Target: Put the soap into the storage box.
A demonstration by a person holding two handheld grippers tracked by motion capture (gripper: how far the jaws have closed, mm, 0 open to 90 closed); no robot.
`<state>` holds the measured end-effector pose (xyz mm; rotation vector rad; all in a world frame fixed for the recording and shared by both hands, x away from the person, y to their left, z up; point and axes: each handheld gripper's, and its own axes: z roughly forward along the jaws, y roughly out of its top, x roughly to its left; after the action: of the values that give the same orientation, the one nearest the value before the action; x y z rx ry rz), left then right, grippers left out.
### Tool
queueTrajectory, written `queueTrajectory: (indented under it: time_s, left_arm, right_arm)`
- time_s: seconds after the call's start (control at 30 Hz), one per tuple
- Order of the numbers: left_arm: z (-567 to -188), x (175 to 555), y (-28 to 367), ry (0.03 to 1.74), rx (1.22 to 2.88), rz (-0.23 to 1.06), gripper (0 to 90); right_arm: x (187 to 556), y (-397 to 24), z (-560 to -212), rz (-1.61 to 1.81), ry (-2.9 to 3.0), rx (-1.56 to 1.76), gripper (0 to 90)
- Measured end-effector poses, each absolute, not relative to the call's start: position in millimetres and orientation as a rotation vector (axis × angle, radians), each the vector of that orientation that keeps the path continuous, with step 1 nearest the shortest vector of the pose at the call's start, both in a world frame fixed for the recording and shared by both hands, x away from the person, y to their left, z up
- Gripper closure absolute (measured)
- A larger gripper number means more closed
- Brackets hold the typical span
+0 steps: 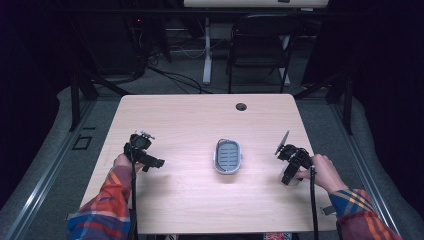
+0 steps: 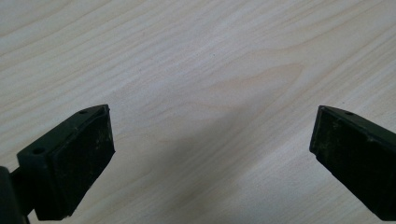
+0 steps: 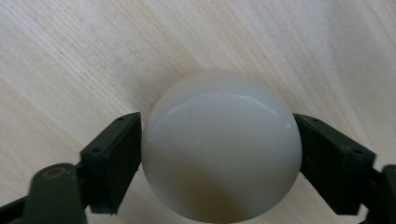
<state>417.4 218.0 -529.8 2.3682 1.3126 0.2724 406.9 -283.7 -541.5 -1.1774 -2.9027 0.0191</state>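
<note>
Pale wooden table (image 1: 190, 125): right gripper (image 3: 219, 140) pinches the white ball (image 3: 222, 144), left gripper (image 2: 210, 144) spread wide; grey dish (image 1: 228, 156) awaits it

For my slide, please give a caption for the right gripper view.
Right gripper clamps a smooth white rounded object above the wooden table.

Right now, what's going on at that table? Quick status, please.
Right gripper shut on white soap. Left gripper open over bare table. Soap dish at table centre, nothing in the way.
</note>
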Motion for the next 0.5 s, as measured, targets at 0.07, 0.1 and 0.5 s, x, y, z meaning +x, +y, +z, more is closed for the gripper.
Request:
queueTrajectory:
  time_s: [0.07,0.1,0.5]
  left_arm:
    - [-529.9,417.4,217.9,1.313,2.368,0.272,0.0]
    - [-530.1,417.5,217.8,1.313,2.368,0.271,0.0]
    - [-530.1,417.8,217.6,1.307,2.380,0.263,0.0]
  right_arm:
    - [407.0,-283.7,-541.3,0.021,-2.905,-1.182,23.7]
    - [407.6,-284.1,-540.8,0.029,-2.905,-1.176,23.7]
    - [407.1,-282.7,-535.5,0.045,-2.915,-1.158,24.1]
